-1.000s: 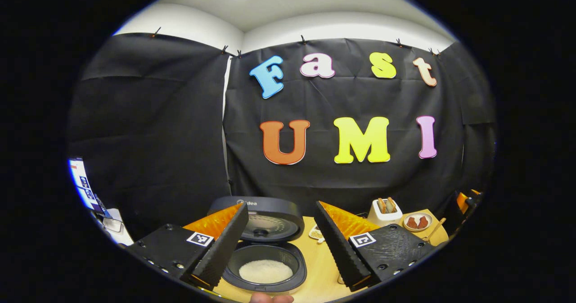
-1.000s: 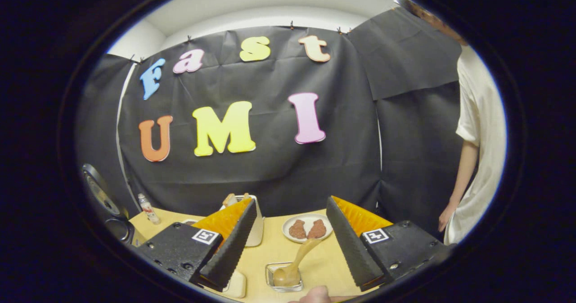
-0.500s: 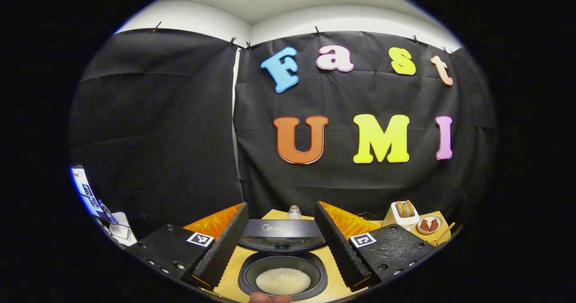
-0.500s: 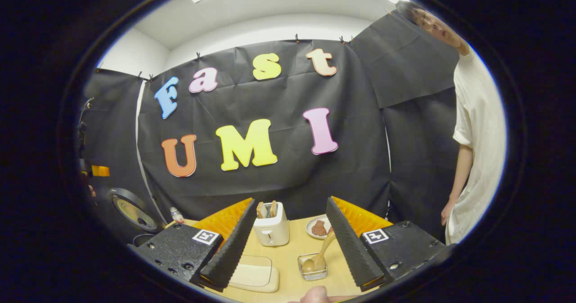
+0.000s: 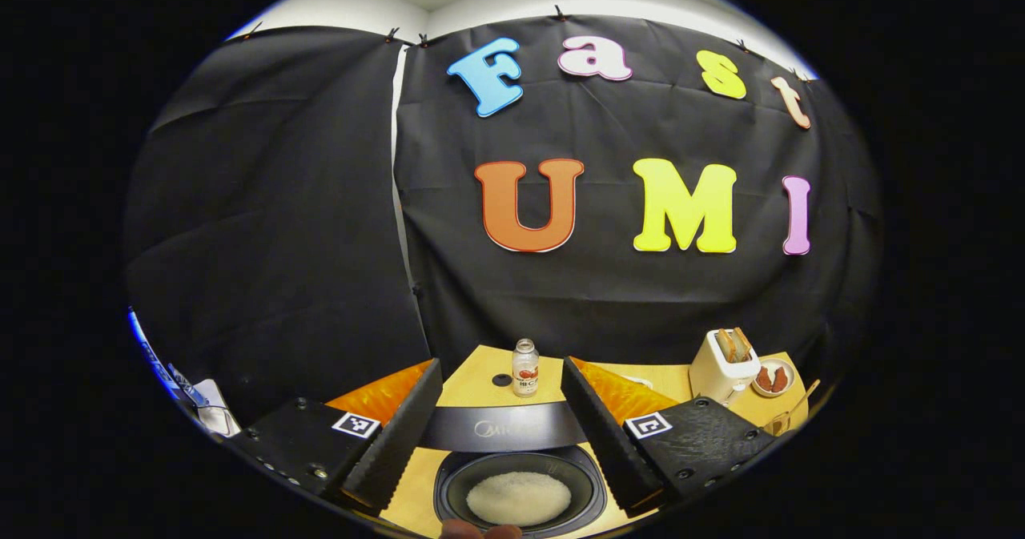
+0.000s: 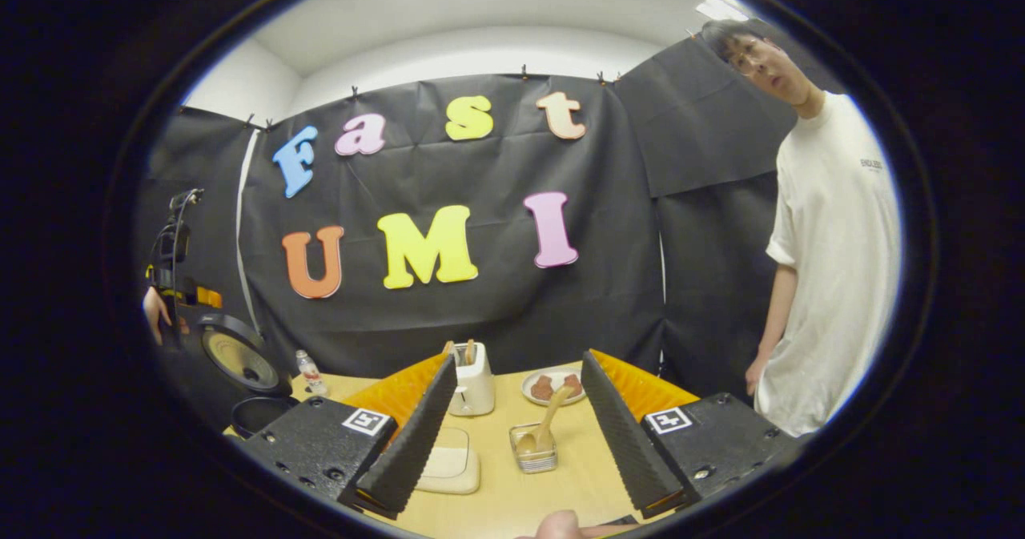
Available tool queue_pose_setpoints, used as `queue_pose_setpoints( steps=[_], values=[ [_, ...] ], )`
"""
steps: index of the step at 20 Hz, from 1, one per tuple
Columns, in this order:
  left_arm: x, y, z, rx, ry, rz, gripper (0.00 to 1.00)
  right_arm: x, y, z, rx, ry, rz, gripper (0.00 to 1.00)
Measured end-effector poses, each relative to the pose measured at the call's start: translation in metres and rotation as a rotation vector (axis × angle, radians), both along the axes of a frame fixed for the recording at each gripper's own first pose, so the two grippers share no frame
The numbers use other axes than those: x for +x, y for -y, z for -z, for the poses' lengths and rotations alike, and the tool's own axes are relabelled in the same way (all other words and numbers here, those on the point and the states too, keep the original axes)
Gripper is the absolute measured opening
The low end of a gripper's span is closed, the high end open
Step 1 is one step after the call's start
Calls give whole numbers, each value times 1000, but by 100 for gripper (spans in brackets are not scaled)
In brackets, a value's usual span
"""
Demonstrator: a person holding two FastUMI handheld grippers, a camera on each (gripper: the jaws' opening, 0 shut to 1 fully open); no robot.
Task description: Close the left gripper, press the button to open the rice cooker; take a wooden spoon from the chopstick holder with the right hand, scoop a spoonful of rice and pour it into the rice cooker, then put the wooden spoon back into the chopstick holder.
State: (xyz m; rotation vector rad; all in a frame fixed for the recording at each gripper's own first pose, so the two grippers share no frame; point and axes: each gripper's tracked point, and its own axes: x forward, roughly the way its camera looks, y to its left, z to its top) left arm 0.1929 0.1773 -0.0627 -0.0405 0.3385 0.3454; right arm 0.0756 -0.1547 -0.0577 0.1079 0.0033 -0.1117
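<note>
**Cooker open, spoon in its holder**

The left gripper (image 5: 500, 435) hangs at the bottom of the left gripper view with its fingers spread wide and nothing between them. Low in the centre of that frame, the rice cooker (image 5: 519, 487) sits with its lid (image 5: 503, 428) raised, a mound of white rice (image 5: 519, 497) showing in the dark pot. Beyond the lid a small bottle (image 5: 524, 368) stands upright on the wooden table (image 5: 472, 383). At lower right of the frame stand a toaster (image 5: 722, 366) and a plate (image 5: 773, 377) just beside it.

The right gripper (image 6: 516, 431) is likewise wide open and holds nothing. Between its fingers, bottom centre of the right gripper view, the wooden spoon (image 6: 547, 425) leans in the clear chopstick holder (image 6: 535, 451). A pale flat dish (image 6: 450, 463) lies just left of the holder. At the left edge of this frame the open cooker shows again. A person in a white shirt (image 6: 829, 267) stands at the right edge.
</note>
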Motion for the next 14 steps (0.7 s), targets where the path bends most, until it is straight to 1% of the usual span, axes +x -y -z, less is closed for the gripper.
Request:
queue_pose_setpoints(
  steps=[2, 4, 5, 6, 7, 10, 14],
  values=[
    [2, 1, 11, -32, -48, 14, 96, -6, 0, 4, 12, -7, 12, 100],
    [3, 1, 15, -41, -71, 29, 96, -10, 0, 4, 22, -7, 19, 100],
    [4, 6, 17, -54, -84, 42, 97, -10, -2, 5, 27, -9, 15, 96],
    [3, 11, 19, -70, -93, 53, 97, -9, -4, 6, 28, -11, 8, 100],
    [2, 17, 22, -84, -106, 64, 97, -8, -7, 7, 25, -12, 0, 100],
    [-4, 20, 24, -64, -115, 72, 97, -3, -18, 13, 14, -28, -36, 100],
    [-22, 32, 31, -79, -138, 68, 97, 6, -36, 21, 10, -53, -104, 100]
  ],
)
